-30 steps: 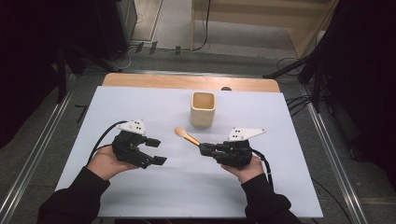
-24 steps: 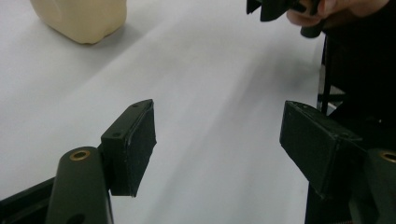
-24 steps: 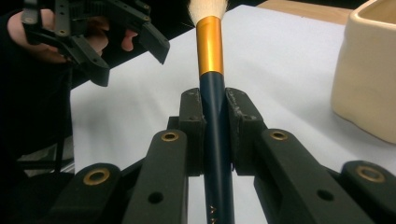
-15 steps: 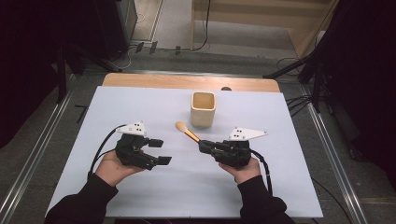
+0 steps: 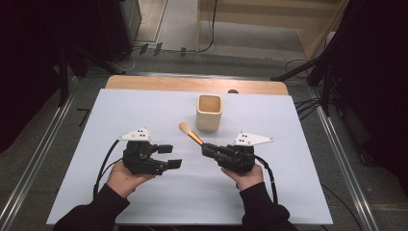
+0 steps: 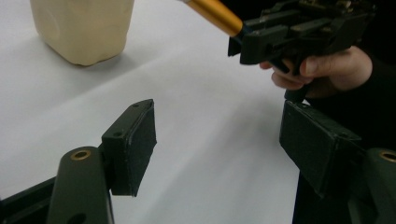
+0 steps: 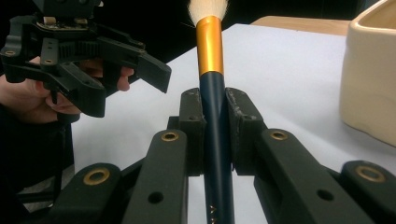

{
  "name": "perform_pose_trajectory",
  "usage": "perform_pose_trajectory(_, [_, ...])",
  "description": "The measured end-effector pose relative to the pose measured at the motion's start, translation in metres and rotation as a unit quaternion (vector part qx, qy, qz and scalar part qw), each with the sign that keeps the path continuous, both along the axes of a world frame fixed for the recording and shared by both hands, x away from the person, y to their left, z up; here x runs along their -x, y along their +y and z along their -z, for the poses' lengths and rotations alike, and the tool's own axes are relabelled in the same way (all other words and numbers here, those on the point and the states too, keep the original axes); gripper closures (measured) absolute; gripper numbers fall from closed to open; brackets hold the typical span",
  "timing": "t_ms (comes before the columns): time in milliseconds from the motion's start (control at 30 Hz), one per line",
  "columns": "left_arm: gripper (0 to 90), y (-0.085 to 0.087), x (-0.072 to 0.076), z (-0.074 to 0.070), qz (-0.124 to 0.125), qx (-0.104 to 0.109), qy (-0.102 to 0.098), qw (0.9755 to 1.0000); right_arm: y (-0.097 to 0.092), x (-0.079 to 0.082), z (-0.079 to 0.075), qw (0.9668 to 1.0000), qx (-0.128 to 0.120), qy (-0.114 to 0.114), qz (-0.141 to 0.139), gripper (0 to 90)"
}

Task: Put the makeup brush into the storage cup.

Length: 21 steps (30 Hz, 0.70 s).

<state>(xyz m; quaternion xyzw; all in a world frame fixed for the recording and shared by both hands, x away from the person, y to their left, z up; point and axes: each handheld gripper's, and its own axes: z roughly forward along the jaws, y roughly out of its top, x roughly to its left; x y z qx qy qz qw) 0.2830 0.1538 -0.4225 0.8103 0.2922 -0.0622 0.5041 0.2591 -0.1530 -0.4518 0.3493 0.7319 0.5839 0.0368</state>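
The right tool [image 5: 208, 148] is clenched on a makeup brush [image 5: 191, 134], its two black pads pressed against the dark blue handle from either side. In the right gripper view the brush [image 7: 212, 98] rises straight out from between the pads: dark handle, then a gold ferrule, then a tuft of pale bristles at the far end. From the high view the brush slants up and away from the tool toward the far left, its bristle head lifted above the white desk [image 5: 144, 110] and lying just beside the cream square cup [image 5: 209, 112], at the cup's near left, apart from it. The cup stands upright on the desk, beyond and between the two hands.

The left tool [image 5: 169, 156] is released, nothing between its pads; its jaws have just been closing a little, yet a wide gap remains. In the left gripper view its two black pads [image 6: 133, 140] stand far apart over bare white surface, with the cup [image 6: 83, 28] at upper left and the right tool [image 6: 254, 42] gripping the gold ferrule at upper right. The left hand [image 5: 126, 177] holds its tool low over the near left part of the desk, pointing rightward, well apart from the brush
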Motion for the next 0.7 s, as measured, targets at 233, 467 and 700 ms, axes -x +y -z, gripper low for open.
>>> perform_pose_trajectory(233, [31.4, -0.004, -0.002, -0.001, -0.022, 0.031, 0.012, 0.9992, 0.007, 0.002, 0.002, 1.0, -0.004, -0.002, 0.001, 79.0])
perform_pose_trajectory(467, [36.9, -0.007, -0.004, -0.001, -0.038, 0.053, 0.016, 0.9978, 0.011, 0.003, 0.002, 0.9999, -0.011, -0.001, 0.0, 79.0])
perform_pose_trajectory(700, [49.2, -0.013, -0.008, 0.0, -0.047, 0.07, 0.032, 0.9959, 0.015, 0.004, 0.002, 0.9997, -0.023, -0.001, -0.001, 79.0])
